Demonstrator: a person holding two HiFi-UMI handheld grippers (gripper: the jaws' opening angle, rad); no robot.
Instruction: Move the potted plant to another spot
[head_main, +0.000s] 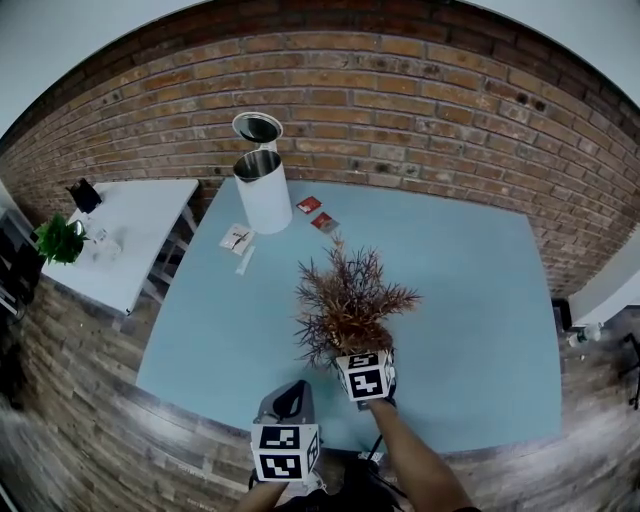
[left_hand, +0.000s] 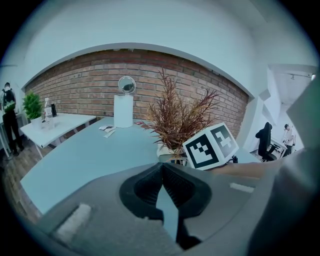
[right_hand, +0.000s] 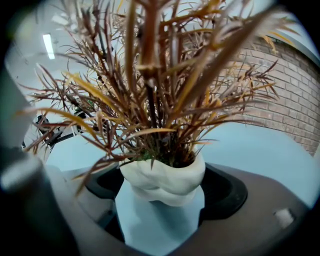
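R gripper clamped on white pot w/ dry reddish plant in it; L gripper jaws together

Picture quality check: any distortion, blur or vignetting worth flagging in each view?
Head view: heavy fisheye bows the brick wall; floor at the lower left smears. Left gripper view: dark vignette, left tool soft up close. Right gripper view: potted plant fills the frame, its near leaves blurred.

Office, brick wall, blue table, seated person at desk
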